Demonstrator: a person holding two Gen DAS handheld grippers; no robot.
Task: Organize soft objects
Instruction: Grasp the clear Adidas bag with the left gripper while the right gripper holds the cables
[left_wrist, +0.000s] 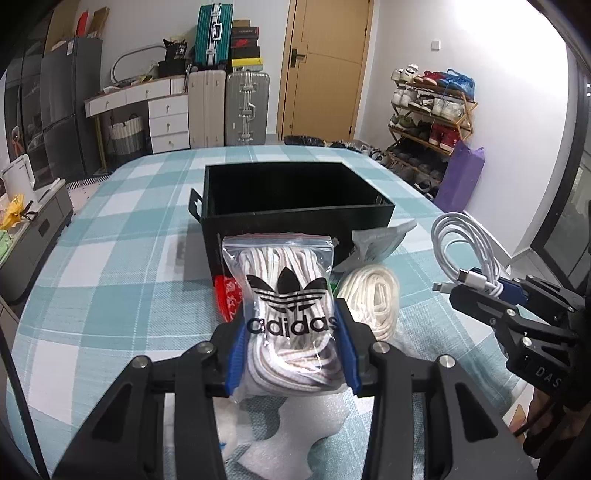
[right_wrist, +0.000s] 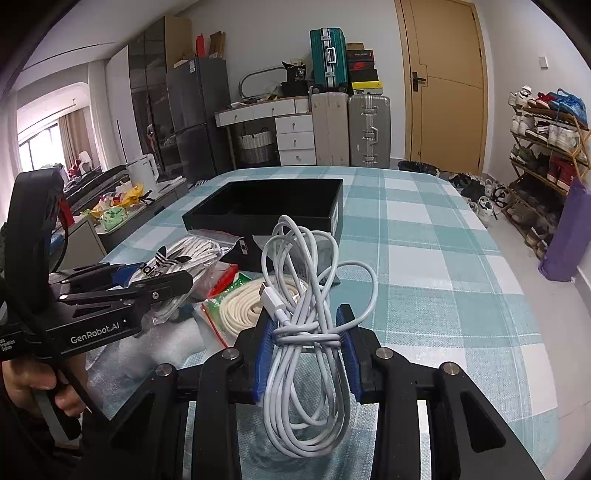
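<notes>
My left gripper (left_wrist: 291, 332) is shut on a clear zip bag of white laces (left_wrist: 284, 295) printed with a black trefoil logo, held just above the table. From the right wrist view the same bag (right_wrist: 184, 258) sits in that gripper (right_wrist: 155, 280) at the left. My right gripper (right_wrist: 306, 332) is shut on a coiled white charging cable (right_wrist: 306, 295), whose loops hang above the cloth. In the left wrist view this cable (left_wrist: 465, 251) and the right gripper (left_wrist: 491, 291) are at the right edge. An open black box (left_wrist: 291, 199) stands just behind the bag.
A coil of cream rope (left_wrist: 373, 299) lies beside the bag, with a red packet (left_wrist: 229, 299) on its left and a grey pouch (left_wrist: 380, 240) by the box. White foam sheet (left_wrist: 280, 432) lies under the left gripper. The checked tablecloth (left_wrist: 122, 258) covers the table.
</notes>
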